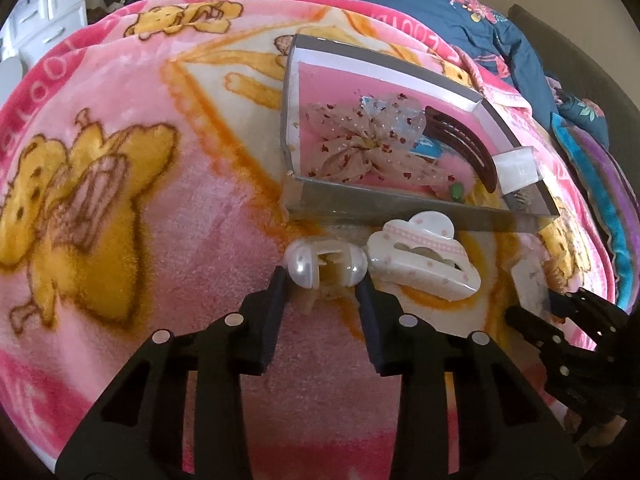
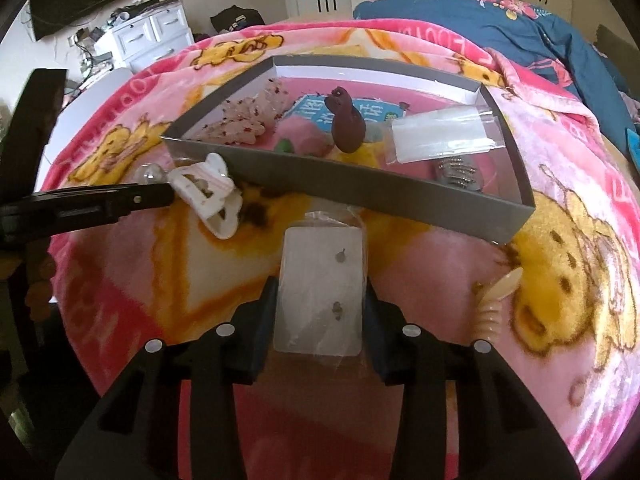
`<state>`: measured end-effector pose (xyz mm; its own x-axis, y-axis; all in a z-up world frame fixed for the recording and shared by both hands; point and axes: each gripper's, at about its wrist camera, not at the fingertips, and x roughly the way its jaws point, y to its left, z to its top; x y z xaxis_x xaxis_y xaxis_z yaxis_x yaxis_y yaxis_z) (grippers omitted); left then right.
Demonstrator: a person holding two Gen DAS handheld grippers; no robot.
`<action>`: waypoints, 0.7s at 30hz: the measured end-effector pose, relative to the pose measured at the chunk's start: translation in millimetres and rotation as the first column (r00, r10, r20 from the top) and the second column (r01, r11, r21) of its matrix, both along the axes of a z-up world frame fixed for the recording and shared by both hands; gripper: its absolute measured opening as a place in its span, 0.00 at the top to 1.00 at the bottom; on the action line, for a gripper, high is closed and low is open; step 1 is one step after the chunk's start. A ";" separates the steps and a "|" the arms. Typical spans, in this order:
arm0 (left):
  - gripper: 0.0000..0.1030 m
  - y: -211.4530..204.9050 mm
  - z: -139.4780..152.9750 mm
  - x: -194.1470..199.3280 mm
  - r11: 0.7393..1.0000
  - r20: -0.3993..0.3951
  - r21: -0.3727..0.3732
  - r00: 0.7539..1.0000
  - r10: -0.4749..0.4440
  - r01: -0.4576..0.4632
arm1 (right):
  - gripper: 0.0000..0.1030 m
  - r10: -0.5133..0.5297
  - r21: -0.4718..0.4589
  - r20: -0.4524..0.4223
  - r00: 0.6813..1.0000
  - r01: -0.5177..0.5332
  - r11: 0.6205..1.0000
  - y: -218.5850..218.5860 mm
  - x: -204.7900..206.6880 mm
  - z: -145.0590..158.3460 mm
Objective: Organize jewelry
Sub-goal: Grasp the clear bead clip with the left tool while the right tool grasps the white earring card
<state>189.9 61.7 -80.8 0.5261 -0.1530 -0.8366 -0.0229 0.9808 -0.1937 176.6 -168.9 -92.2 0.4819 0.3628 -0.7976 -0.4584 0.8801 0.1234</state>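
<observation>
Pinching a clear pearl clip (image 1: 326, 267), left fingers (image 1: 280, 280) hide its base; right fingers (image 2: 370, 296) clamp a bagged earring card (image 2: 322, 292).

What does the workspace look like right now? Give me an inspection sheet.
Surface: pink bear-print blanket over a bed.
Job's things: grey box holds a sheer bow, a brown hair clip and a plastic bag; a white claw clip and a cream comb lie outside it.
Clutter: nothing seen.
Grippers: left gripper has its fingers against a clear pearly clip; right gripper has its fingers against an earring card.
Cables: nothing seen.
Surroundings: blue floral quilt, white drawers.
</observation>
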 end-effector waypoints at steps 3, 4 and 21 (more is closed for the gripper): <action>0.79 1.1 4.7 -4.3 1.000 0.010 -0.009 1.000 -0.002 0.002 | 0.62 0.004 0.017 0.009 1.000 -0.005 1.000 -3.6 -8.0 8.5; 0.79 2.8 8.0 -7.0 1.000 0.021 -0.009 1.000 0.004 -0.003 | 0.62 0.004 0.022 0.014 1.000 -0.004 1.000 -5.2 -11.7 12.5; 1.00 19.3 49.2 -41.1 0.999 0.101 -0.021 0.995 0.027 -0.025 | 0.63 0.059 0.073 0.092 0.994 -0.066 0.995 9.1 -37.7 57.4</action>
